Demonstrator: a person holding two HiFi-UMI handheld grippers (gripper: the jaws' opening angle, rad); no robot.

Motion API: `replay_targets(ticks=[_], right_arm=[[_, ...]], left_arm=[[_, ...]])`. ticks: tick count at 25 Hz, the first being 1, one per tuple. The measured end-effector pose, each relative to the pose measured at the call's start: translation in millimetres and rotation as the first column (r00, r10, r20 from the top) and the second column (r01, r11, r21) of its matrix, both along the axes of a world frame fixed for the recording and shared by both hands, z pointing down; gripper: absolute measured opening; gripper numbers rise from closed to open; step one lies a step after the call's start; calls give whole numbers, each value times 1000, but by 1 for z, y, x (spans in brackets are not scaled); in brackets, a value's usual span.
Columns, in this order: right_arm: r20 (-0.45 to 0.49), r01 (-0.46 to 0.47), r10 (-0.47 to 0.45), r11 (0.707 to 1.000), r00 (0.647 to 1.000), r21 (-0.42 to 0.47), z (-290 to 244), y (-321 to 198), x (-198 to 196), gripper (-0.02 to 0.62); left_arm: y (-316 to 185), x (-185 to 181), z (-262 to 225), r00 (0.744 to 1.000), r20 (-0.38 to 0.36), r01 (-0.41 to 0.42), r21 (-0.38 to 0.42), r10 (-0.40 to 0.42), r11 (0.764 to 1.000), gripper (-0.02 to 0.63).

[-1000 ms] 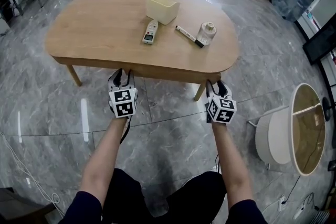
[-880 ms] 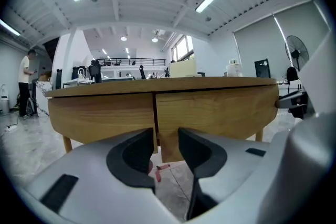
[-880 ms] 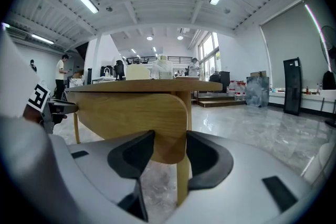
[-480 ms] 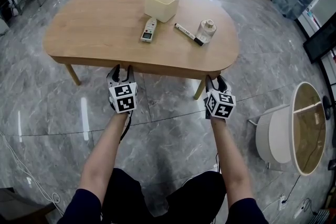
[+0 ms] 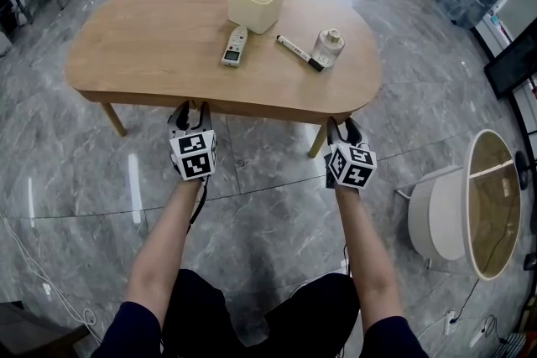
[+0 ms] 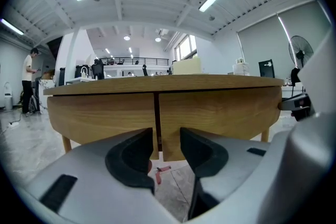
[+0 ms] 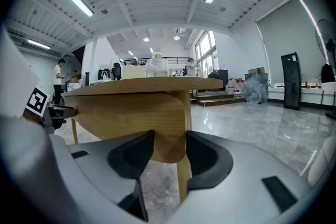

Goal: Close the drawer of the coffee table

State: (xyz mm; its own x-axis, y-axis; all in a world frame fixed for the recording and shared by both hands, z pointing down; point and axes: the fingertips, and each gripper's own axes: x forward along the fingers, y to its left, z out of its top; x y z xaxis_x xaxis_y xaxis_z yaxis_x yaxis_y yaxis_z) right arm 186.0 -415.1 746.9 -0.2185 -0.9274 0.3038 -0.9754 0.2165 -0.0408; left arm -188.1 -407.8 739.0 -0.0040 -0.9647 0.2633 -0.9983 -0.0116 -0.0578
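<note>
Rounded wooden coffee table on slanted legs, standing on glossy grey marble floor. Bears four things, all on the right half of the top:
- open cream box near the far edge
- white handheld device just in front of the box
- marker lying aslant
- small lidded jar just beside the marker's dark end

Shows two wooden front panels under the top, meeting at a narrow vertical seam.

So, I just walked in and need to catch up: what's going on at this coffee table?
A person holds a gripper in each hand at the front of the wooden coffee table. The left gripper faces the seam between two drawer fronts; its jaws have just been opening and grip nothing. The right gripper is by the right front leg, jaws apart, empty too. The drawer fronts look flush, so the drawer seems shut.
</note>
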Motion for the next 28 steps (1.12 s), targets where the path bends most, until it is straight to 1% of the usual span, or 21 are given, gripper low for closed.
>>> replay_targets(ticks=[1,2,3,6,10,12,14,16,17,19,22,23,25,27,28], right_arm=[[12,4,-4,1000,1000,2,0,1,0,201],[25,11,-11,1000,1000,7,-1,2,0,201],[35,19,-19,1000,999,14,-3,4,0,202],[45,40,-41,999,998,29,-10,11,-1,202],[74,60,-64,997,995,55,-20,31,-3,201],[79,61,-68,995,995,79,-28,44,-4,201],[83,71,-80,993,993,99,-38,54,-7,196],[114,77,-90,991,989,111,-46,56,-10,173],[129,73,-87,991,988,110,-49,58,-10,162],[131,60,-74,993,989,103,-55,65,-9,136],[139,37,-51,994,989,107,-68,83,-11,59],[149,30,-47,993,988,112,-73,89,-12,39],[153,31,-49,992,987,119,-84,99,-14,29],[147,45,-61,993,987,110,-91,108,-19,28],[146,52,-67,993,987,103,-93,113,-22,28]], left_arm=[[1,0,-1,1000,-16,-5,1,5,1000,153],[2,1,-2,999,-32,-14,6,15,1000,173],[4,3,-4,999,-41,-27,14,27,1000,176],[12,6,-8,997,-42,-60,32,62,998,176],[26,7,-16,992,-69,-106,48,109,993,176],[32,8,-25,988,-68,-135,64,139,989,176],[39,11,-35,985,-49,-163,83,168,983,175],[45,14,-42,983,-34,-178,97,182,979,172],[47,16,-44,982,-38,-181,98,186,978,162],[54,19,-48,980,-56,-183,97,189,978,140],[65,19,-59,984,-53,-163,108,169,981,51],[68,21,-63,985,-54,-157,106,163,982,41],[76,27,-67,983,-80,-160,95,168,982,28],[84,34,-72,976,-109,-177,89,186,980,26],[89,37,-75,975,-112,-185,88,194,979,25]])
